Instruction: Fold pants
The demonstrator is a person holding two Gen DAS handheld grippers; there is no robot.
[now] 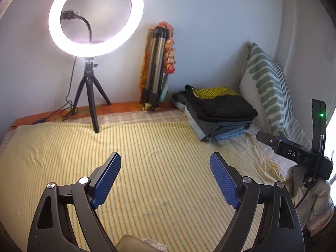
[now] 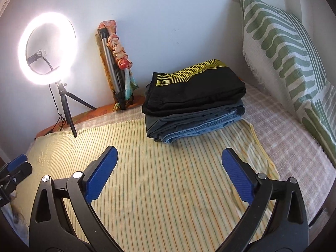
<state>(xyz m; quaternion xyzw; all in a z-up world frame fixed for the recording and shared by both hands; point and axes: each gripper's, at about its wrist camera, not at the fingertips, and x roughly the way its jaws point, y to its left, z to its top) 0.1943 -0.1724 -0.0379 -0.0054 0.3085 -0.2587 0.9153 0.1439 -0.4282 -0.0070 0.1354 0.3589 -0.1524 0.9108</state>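
A stack of folded garments lies on the bed at the back right: black pants with a yellow pattern (image 2: 195, 90) on top, dark grey ones and blue jeans (image 2: 201, 126) under them. The stack also shows in the left wrist view (image 1: 220, 113). My left gripper (image 1: 166, 161) is open and empty above the yellow striped cloth (image 1: 136, 157), left of the stack. My right gripper (image 2: 168, 157) is open and empty above the same cloth (image 2: 168, 189), in front of the stack. The right gripper's body (image 1: 294, 153) shows at the right of the left wrist view.
A lit ring light (image 1: 94, 19) on a small black tripod (image 1: 92, 96) stands at the back left. A folded tripod wrapped in a scarf (image 1: 156, 67) leans on the wall. A green patterned pillow (image 2: 289, 63) stands at the right.
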